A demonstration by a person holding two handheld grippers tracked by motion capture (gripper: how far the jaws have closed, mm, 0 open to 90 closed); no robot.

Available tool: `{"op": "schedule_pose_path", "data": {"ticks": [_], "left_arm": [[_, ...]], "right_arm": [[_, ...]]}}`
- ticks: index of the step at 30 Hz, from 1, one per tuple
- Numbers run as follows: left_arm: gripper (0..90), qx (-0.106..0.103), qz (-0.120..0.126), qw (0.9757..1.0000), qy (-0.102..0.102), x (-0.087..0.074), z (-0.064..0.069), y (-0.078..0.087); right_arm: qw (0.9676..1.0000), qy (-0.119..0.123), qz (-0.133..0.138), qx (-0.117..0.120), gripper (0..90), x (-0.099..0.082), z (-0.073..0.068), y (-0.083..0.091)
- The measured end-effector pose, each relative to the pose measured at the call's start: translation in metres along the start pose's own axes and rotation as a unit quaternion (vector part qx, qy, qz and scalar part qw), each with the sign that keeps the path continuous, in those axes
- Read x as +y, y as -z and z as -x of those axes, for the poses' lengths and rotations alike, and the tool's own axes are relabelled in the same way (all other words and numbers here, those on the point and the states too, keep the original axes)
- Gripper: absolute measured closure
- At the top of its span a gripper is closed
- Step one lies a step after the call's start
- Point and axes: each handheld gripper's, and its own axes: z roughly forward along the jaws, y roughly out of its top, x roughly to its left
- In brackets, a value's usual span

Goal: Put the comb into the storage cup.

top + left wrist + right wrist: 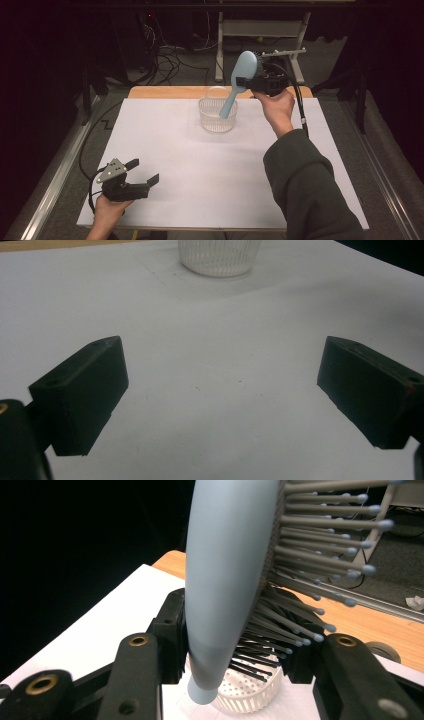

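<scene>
My right gripper (251,79) is raised over the far side of the table, shut on a light blue hairbrush (243,67) at the lower part of its head. The brush (225,580) stands nearly upright, bristles to the right, between my right gripper's (232,647) jaws. Its handle points down into the mouth of a clear ribbed basket (218,120), whose perforated bottom (250,695) lies just under the handle's tip. I cannot tell whether the two touch. My left gripper (144,170) rests low at the near left, open and holding nothing (220,375), aimed toward the basket (220,257).
A white sheet (200,165) covers the table, with a wooden edge (165,91) bare at the back. A clear ring-shaped thing (217,91) lies behind the basket. Beyond the table are floor cables (170,55) and a desk frame (220,45).
</scene>
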Motion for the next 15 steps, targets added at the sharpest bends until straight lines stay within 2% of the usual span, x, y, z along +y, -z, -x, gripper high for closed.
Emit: {"op": "schedule_pose_path", "data": {"ticks": [8,15], "left_arm": [[5.4,0.0,0.0,1.0,0.001,0.0,0.0,0.0],[5.4,-0.001,0.0,1.0,0.002,0.0,-0.001,0.0]], "right_arm": [[1.0,-0.005,0.001,-0.007,54.9,0.001,0.003,-0.006],[0.9998,0.001,0.0,-0.017,54.8,0.001,0.003,-0.011]]}}
